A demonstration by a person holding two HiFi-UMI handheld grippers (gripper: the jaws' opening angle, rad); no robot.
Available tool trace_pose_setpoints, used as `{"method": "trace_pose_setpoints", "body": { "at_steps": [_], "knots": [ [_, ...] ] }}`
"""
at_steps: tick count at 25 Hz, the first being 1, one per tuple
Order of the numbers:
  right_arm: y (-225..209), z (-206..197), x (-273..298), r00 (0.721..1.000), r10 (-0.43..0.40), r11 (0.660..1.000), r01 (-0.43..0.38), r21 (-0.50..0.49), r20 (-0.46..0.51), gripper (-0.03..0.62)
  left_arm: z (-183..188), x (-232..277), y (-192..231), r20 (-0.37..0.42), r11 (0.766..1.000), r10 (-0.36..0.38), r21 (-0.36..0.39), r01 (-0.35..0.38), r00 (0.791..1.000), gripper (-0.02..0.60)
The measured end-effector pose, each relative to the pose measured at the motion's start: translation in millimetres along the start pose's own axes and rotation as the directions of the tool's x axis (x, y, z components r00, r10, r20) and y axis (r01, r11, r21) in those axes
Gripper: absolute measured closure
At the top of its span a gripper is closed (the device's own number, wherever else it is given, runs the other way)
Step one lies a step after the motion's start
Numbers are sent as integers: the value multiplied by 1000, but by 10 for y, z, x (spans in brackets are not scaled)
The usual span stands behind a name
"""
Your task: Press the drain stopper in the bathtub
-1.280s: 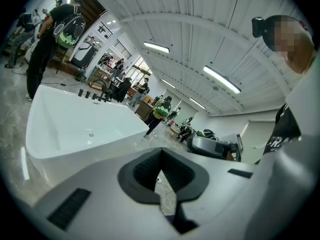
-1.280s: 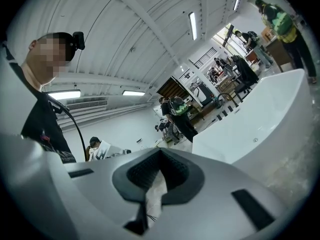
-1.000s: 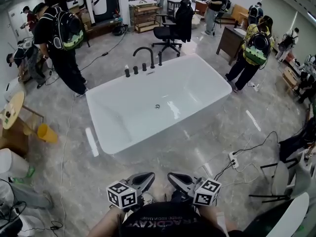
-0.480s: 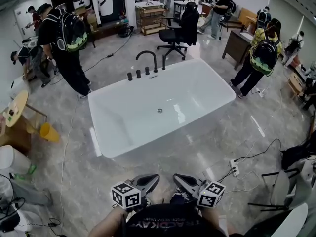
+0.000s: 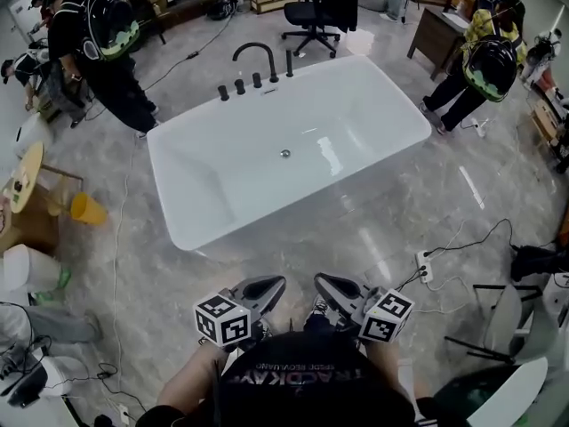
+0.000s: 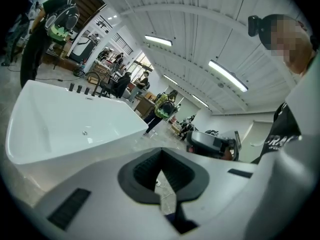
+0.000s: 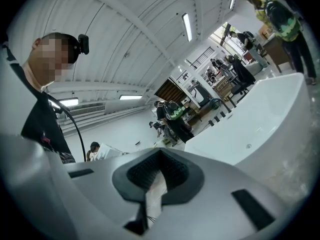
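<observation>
The white bathtub (image 5: 222, 185) stands on the marble floor ahead of me, with a black faucet (image 5: 253, 56) on its far rim. The small round metal drain stopper (image 5: 284, 153) sits in the middle of the tub's bottom. My left gripper (image 5: 269, 284) and right gripper (image 5: 322, 281) are held side by side close to my body, well short of the tub, both shut and holding nothing. The left gripper view shows the tub (image 6: 55, 129) and its drain stopper (image 6: 85, 132) at the left. The tub (image 7: 260, 119) and stopper (image 7: 248, 146) sit at the right of the right gripper view.
A person with a green backpack (image 5: 102, 47) stands at the tub's far left, another (image 5: 484, 60) at its far right. A black office chair (image 5: 316, 12) is behind the tub. A power strip (image 5: 425, 267) with cables lies right of me. A yellow cone (image 5: 87, 210) and a round table (image 5: 22, 189) are left.
The tub has come slightly nearer and sits higher in the head view. Both grippers stay shut and side by side near my body.
</observation>
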State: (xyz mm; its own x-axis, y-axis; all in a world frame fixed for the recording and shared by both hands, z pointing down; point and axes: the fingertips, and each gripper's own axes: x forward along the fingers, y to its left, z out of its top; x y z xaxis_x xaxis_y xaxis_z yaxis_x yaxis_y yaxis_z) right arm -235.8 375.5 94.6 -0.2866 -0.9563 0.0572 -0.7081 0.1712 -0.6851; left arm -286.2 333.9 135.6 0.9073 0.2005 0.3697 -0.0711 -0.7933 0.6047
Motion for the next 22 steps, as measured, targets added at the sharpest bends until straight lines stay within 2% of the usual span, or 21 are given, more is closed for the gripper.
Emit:
{"method": "trace_pose_setpoints", "body": {
  "at_steps": [13,22],
  "knots": [
    [-573,465,-272,999,37,999,-37,16,8,582,299,609,80,1,995,92,-45,-91,996,577],
    [-984,786,-719,999,13,1000,-13,0,39,582,470,1181,-48,15,995,103,-21,-102,995,577]
  ]
}}
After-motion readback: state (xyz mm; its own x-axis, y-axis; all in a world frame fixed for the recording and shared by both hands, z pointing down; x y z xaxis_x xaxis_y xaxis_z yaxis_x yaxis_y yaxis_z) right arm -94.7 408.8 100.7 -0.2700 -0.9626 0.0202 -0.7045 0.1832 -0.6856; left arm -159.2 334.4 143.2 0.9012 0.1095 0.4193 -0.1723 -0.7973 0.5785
